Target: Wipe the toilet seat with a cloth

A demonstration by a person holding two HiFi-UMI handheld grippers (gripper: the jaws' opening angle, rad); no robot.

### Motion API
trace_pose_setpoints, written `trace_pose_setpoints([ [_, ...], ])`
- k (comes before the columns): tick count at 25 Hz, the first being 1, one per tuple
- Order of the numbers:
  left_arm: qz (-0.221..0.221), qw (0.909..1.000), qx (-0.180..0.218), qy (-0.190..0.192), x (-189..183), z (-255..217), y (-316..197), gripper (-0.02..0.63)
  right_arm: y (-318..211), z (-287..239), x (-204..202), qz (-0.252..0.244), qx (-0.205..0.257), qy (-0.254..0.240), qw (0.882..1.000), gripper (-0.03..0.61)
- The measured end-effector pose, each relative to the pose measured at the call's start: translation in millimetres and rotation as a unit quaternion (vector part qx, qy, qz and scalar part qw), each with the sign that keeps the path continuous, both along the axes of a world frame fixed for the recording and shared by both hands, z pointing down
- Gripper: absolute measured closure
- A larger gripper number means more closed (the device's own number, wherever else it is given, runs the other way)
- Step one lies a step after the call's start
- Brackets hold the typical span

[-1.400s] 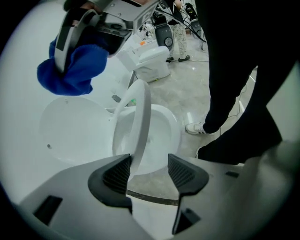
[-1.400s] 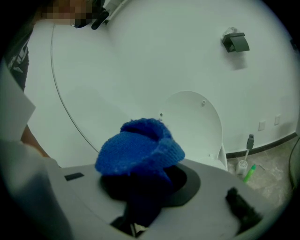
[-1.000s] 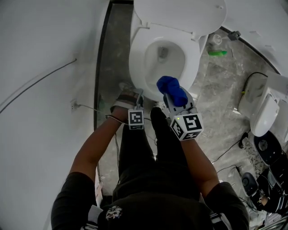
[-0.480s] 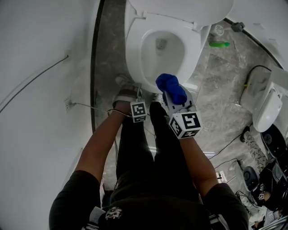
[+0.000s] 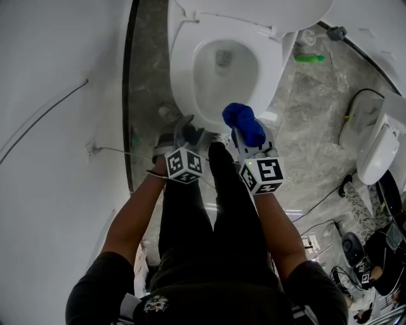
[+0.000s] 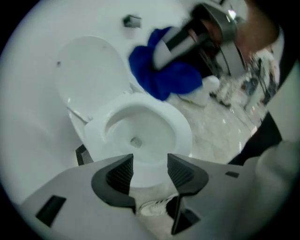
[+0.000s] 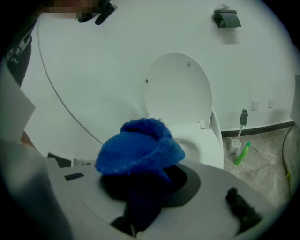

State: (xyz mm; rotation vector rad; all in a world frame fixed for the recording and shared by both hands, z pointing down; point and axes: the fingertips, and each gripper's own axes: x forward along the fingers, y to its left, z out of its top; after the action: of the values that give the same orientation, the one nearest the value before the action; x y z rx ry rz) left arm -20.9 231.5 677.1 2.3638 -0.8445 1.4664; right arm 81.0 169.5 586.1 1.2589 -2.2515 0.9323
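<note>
The white toilet seat (image 5: 184,70) lies down around the bowl, with the lid (image 5: 254,9) raised behind it. My right gripper (image 5: 248,134) is shut on a bunched blue cloth (image 5: 243,122), held just above the seat's near right rim. In the right gripper view the blue cloth (image 7: 140,150) fills the jaws and hides them, with the seat (image 7: 208,145) beyond. My left gripper (image 5: 186,131) hangs open and empty by the bowl's near left side. The left gripper view shows its jaws apart (image 6: 150,171) in front of the seat (image 6: 180,129), the cloth (image 6: 164,75) above.
A green bottle (image 5: 309,58) and a toilet brush (image 5: 307,39) stand on the marble floor right of the toilet. A white wall with a thin cable (image 5: 44,120) runs along the left. White equipment (image 5: 374,159) and cables lie at the right. The person's black-clad legs stand below the grippers.
The view has shifted so the toilet sits higher and further left. My left gripper has turned and swung slightly left. The right gripper keeps the cloth near the seat's front rim.
</note>
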Motion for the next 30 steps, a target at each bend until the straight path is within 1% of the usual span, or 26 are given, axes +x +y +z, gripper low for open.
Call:
trace_pose_setpoints([
  [1,-0.047,0.9979,0.003,0.044,0.5,-16.7,-13.5,0.386,-4.6,2.4,-1.2,0.0,0.001,0.002,1.0,0.482],
  [2,-0.097,0.9915,0.005,0.086,-1.5,-31.3,-27.6,0.411,-9.7,4.7,-3.0,-0.001,0.003,0.003,1.0,0.482],
  [3,-0.146,0.9817,0.007,0.122,-5.9,-43.4,-42.2,0.44,-15.2,7.1,-5.2,-0.001,0.005,0.004,1.0,0.482],
  [4,-0.192,0.97,0.012,0.149,-12.4,-52.4,-56.9,0.48,-20.9,9.7,-7.6,0.0,0.007,0.006,1.0,0.482],
  [6,-0.261,0.9483,0.024,0.179,-26.0,-61.1,-83.2,0.585,-32.0,16.0,-11.4,0.005,0.013,0.014,1.0,0.482],
  [7,-0.283,0.9401,0.028,0.188,-30.9,-62.0,-93.5,0.602,-37.6,19.7,-12.8,0.01,0.015,0.019,1.0,0.482],
  [8,-0.299,0.9334,0.028,0.196,-34.4,-61.4,-101.7,0.603,-43.7,23.9,-14.5,0.016,0.014,0.022,1.0,0.482],
  [10,-0.32,0.9241,0.025,0.207,-39.0,-58.5,-113.8,0.603,-59.0,32.5,-20.7,0.026,0.014,0.025,0.999,0.482],
  [12,-0.331,0.9192,0.025,0.211,-43.5,-55.3,-124.2,0.603,-80.4,41.9,-31.2,0.023,0.019,0.031,0.999,0.482],
  [15,-0.343,0.9149,0.023,0.211,-55.7,-47.1,-137.6,0.603,-120.7,59.9,-53.0,0.016,0.028,0.037,0.999,0.482],
  [16,-0.353,0.9105,0.017,0.214,-61.0,-42.2,-140.0,0.603,-134.0,67.9,-61.4,0.017,0.027,0.038,0.999,0.482],
  [17,-0.371,0.9019,0.005,0.222,-66.7,-36.5,-141.4,0.603,-146.7,76.3,-70.5,0.019,0.024,0.038,0.999,0.482],
  [18,-0.395,0.8886,-0.01,0.234,-72.2,-30.7,-142.0,0.603,-158.7,83.7,-80.0,0.021,0.02,0.037,0.999,0.482],
  [19,-0.42,0.8735,-0.025,0.245,-77.0,-26.0,-142.2,0.603,-170.0,89.6,-89.4,0.022,0.017,0.036,0.999,0.482],
  [20,-0.439,0.8613,-0.034,0.253,-80.7,-23.4,-142.5,0.603,-180.3,95.0,-98.4,0.021,0.013,0.036,0.999,0.482],
  [21,-0.45,0.8547,-0.038,0.256,-83.2,-22.8,-142.7,0.603,-189.4,100.9,-106.9,0.019,0.008,0.041,0.999,0.482],
  [23,-0.457,0.8494,-0.041,0.26,-84.7,-25.1,-142.5,0.603,-204.0,112.5,-122.7,0.011,-0.005,0.052,0.999,0.482],
  [25,-0.462,0.8418,-0.054,0.274,-84.3,-27.5,-140.7,0.603,-214.6,121.4,-136.1,0.004,-0.012,0.06,0.998,0.482],
  [26,-0.461,0.84,-0.059,0.279,-84.9,-28.3,-140.0,0.603,-218.2,126.2,-141.3,-0.001,-0.015,0.065,0.998,0.482],
  [27,-0.458,0.8409,-0.062,0.282,-86.8,-28.8,-139.9,0.603,-221.0,131.7,-144.8,-0.004,-0.019,0.071,0.997,0.482],
  [30,-0.444,0.852,-0.055,0.272,-98.4,-27.8,-143.4,0.603,-229.3,143.3,-143.0,-0.002,-0.026,0.085,0.996,0.482],
])
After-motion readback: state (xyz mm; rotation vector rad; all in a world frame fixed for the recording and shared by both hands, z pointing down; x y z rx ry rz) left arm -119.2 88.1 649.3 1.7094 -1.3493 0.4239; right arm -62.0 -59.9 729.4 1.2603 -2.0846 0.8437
